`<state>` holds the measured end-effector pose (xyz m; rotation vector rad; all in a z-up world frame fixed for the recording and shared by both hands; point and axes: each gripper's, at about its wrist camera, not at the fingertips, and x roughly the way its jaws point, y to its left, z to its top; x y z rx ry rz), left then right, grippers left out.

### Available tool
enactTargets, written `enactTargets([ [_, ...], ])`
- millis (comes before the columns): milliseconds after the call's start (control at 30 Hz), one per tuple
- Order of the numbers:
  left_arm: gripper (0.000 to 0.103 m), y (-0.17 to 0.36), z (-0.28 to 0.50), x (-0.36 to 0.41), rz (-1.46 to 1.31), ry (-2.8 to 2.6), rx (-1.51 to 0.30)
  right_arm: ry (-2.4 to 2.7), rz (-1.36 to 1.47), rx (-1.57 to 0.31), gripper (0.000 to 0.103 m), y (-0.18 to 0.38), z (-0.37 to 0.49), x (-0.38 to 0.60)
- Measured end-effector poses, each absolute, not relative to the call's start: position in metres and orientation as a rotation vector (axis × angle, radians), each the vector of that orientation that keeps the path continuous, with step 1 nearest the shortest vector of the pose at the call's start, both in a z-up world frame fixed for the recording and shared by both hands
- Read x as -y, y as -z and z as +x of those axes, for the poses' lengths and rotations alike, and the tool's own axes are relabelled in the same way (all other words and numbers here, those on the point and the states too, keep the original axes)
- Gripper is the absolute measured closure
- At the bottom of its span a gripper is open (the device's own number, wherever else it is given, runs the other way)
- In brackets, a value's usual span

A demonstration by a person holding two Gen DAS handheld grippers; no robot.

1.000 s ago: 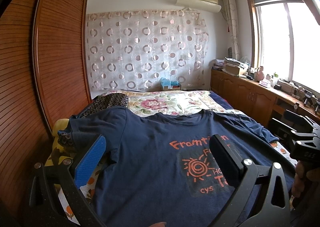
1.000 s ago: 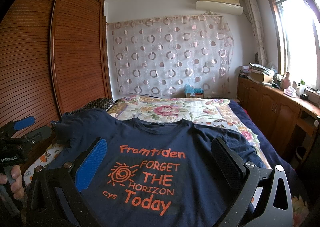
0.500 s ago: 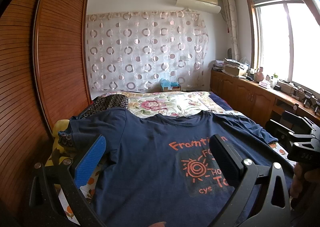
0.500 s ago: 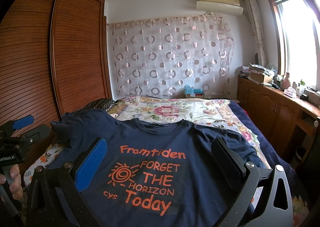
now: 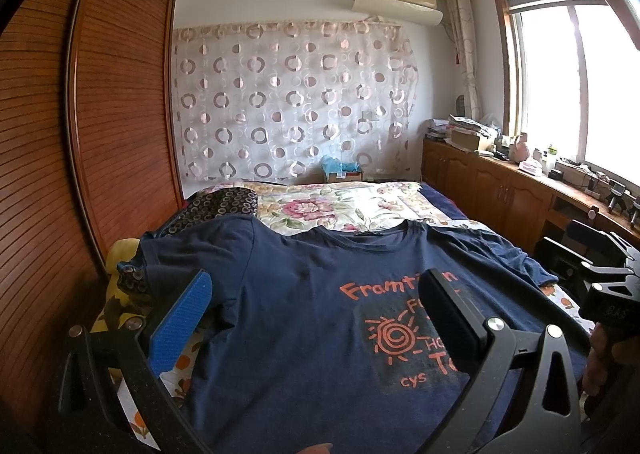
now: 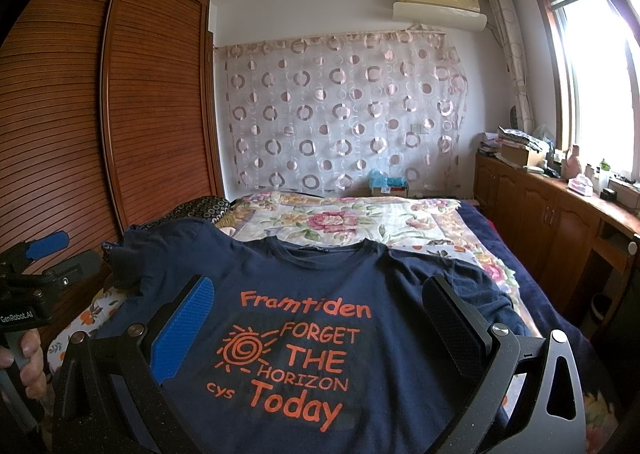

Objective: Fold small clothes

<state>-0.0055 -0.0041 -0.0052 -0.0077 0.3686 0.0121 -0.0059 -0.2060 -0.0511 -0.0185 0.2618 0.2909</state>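
Observation:
A navy T-shirt (image 5: 304,318) (image 6: 320,286) with orange lettering lies flat and face up on the bed, neck toward the far wall, both sleeves spread. My left gripper (image 5: 316,290) hovers open above its left half, nothing between the blue and black fingers. My right gripper (image 6: 320,294) hangs open over the printed chest, also holding nothing. Each gripper shows at the edge of the other's view, the right gripper (image 5: 600,278) held by a hand, the left gripper (image 6: 40,266) likewise.
The bed has a floral bedspread (image 6: 340,218) and a dark patterned pillow (image 5: 224,202) at the left. A wooden wardrobe (image 5: 112,126) runs along the left side. Low cabinets (image 6: 552,214) with clutter stand under the window on the right.
Both grippers have held almost still; the views shift only slightly. The shirt lies as before.

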Motion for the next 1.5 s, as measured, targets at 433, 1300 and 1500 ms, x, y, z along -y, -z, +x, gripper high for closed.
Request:
enactTargets([
  [433,0.000,-0.005,-0.005,0.001,-0.008,-0.010,-0.362,-0.295,-0.019,-0.259,0.000,0.050,-0.007,0.206],
  [1300,0.000,0.022,0.019,-0.064,-0.008,-0.087,-0.465,-0.428,-0.095,-0.333,0.000,0.058,0.037,0.186],
  [1500,0.000,0.035,0.028,-0.096,-0.006,-0.089,-0.503,-0.484,-0.104,-0.391,0.000,0.066,0.058,0.176],
])
